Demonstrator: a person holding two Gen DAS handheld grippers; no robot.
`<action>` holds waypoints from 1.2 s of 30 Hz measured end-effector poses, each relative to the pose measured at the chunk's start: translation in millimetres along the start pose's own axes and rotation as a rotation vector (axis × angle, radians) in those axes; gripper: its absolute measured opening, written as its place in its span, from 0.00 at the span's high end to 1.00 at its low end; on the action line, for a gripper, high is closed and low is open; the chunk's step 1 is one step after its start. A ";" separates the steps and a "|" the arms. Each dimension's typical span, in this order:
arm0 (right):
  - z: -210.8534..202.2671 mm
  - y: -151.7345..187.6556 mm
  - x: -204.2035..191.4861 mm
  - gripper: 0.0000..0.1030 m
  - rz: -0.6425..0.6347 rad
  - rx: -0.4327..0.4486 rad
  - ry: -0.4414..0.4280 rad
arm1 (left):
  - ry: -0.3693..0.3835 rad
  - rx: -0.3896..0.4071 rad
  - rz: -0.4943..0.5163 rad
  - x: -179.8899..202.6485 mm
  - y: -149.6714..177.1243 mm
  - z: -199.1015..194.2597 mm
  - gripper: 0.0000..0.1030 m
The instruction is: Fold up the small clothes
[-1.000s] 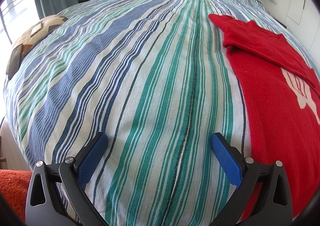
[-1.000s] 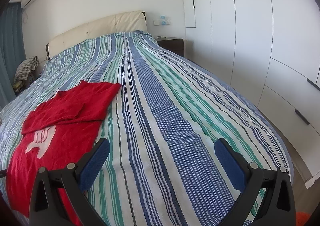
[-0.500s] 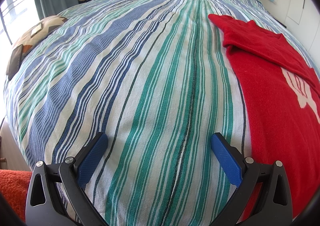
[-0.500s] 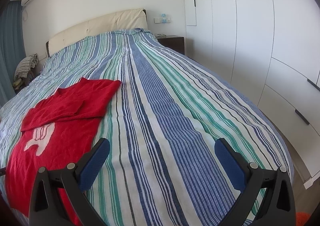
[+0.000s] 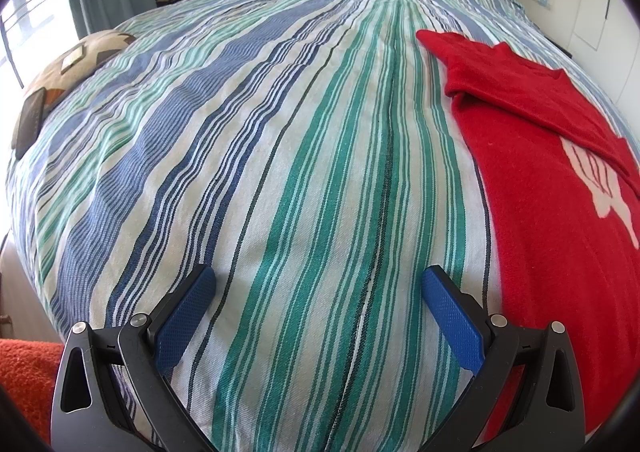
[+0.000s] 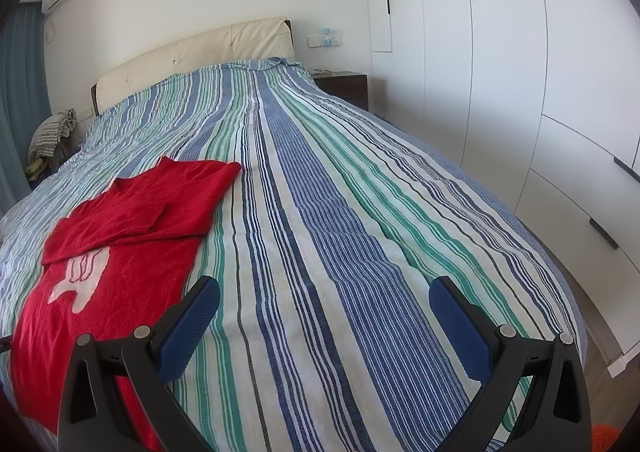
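Left gripper (image 5: 318, 284) and right gripper (image 6: 324, 294): both released, empty, over striped bedspread (image 5: 280, 131). Red sweater (image 6: 120, 236) lies between them, sleeves folded in. Next, likely: pinch both hem corners together, lift evenly, fold toward collar.

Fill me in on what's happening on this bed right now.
A person holds two grippers over a striped bedspread. Both the left gripper and the right gripper are open and hold nothing. A red sweater lies flat between them with its sleeves already folded across the chest. Neither gripper touches it.
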State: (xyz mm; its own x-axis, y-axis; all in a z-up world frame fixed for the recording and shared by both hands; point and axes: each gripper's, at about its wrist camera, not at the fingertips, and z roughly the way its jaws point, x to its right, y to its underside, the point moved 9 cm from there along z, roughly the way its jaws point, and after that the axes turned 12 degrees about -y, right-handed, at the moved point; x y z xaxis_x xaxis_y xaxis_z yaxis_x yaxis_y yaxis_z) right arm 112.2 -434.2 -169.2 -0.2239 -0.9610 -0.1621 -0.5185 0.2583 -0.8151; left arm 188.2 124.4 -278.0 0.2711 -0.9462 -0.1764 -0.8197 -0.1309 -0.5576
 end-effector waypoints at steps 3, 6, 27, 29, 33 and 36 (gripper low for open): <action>-0.2 -0.8 0.7 0.00 0.001 0.001 0.001 | -0.001 0.001 0.000 -0.4 0.1 -0.8 0.00; -2.3 -2.1 1.5 0.00 0.003 0.007 0.002 | -0.001 -0.003 -0.001 -1.9 -0.9 -1.1 0.00; -6.7 -2.1 2.0 0.00 0.006 0.013 0.005 | 0.006 -0.013 -0.005 -6.8 1.5 -1.0 0.01; -6.9 -2.0 2.0 0.00 0.005 0.013 0.004 | 0.007 -0.013 -0.005 -6.3 2.2 -0.4 0.01; -7.6 -1.6 1.7 0.00 0.004 0.013 0.002 | 0.005 -0.014 -0.003 -6.3 2.6 -0.7 0.01; -8.8 -3.0 0.4 0.00 0.005 0.003 -0.005 | 0.012 -0.046 0.003 -8.5 4.5 -8.9 0.02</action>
State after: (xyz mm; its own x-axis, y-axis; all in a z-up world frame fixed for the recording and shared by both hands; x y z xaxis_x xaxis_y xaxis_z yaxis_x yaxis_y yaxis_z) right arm 106.3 -434.5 -161.9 -0.2221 -0.9603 -0.1691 -0.5149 0.2628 -0.8160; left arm 177.7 129.3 -271.8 0.2627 -0.9502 -0.1676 -0.8427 -0.1413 -0.5196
